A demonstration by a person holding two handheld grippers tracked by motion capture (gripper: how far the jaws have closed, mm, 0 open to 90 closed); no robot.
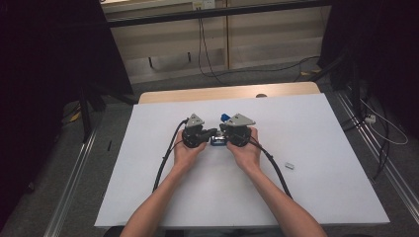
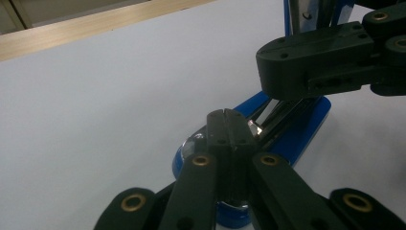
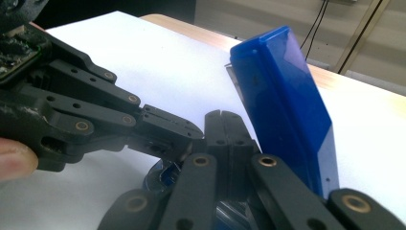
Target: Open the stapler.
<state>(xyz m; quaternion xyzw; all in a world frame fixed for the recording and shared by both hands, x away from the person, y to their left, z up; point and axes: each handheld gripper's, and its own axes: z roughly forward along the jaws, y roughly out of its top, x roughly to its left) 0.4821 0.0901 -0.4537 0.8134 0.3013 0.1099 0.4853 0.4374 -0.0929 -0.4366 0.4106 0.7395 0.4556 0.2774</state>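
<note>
1. Your blue stapler (image 1: 218,139) sits near the middle of the white table (image 1: 316,163), squeezed in between your two grippers
2. Its base (image 2: 306,125) lies flat on the table, with the long axis running across the table from your left to your right in the high view
3. The top arm (image 3: 282,105) is swung open and stands up steeply from the base; in the right gripper view it rises toward the far edge of the table and leans a little to the left at its top
4. A blue tip (image 1: 225,117) pokes up beside the grey plate of your right gripper in the high view
5. The body is glossy blue plastic; the open base shows a shiny metal channel (image 2: 282,112) along its length
6. The rounded end of the base carries a bright metal plate (image 2: 196,141), and it lies just under your left gripper
7. The fingers of your left gripper (image 2: 225,125) are clenched pad to pad over that rounded end; you cannot tell whether they pinch any of it
8. The fingers of your right gripper (image 3: 221,125) are clenched together too, just beside the raised arm, nose to nose with the left gripper
9. A small grey piece (image 1: 290,166) lies well apart on the table, off to your right
</note>
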